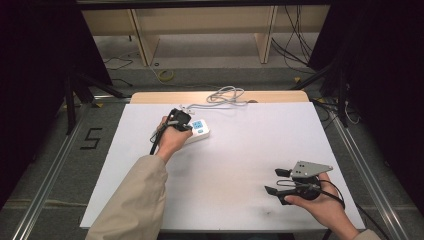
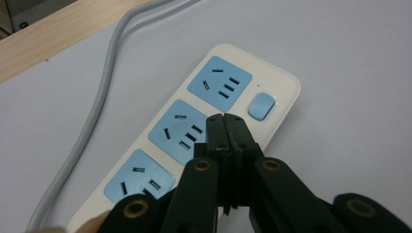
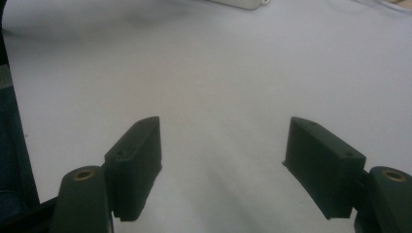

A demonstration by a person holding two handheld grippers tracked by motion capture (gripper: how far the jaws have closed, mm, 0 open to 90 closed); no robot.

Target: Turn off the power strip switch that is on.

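Jaws pressed together, the left gripper [image 2: 227, 119] hovers over the power strip [image 2: 194, 141] at the far side of the desk [image 1: 240, 165], apparently to poke its blue switch [image 2: 261, 106], while the right gripper [image 3: 223, 165] waits open, well apart.

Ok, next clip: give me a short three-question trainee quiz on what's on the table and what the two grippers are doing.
1. True or false: the left gripper has its fingers shut together over the power strip.
2. How many blue socket panels does the power strip show in the left gripper view? A) two B) three C) four
3. What, if anything, lies between the fingers of the right gripper?

Key:
1. True; the closed tips sit above the strip, near its blue switch.
2. B, three.
3. Nothing; its fingers stand wide apart over the bare white table.
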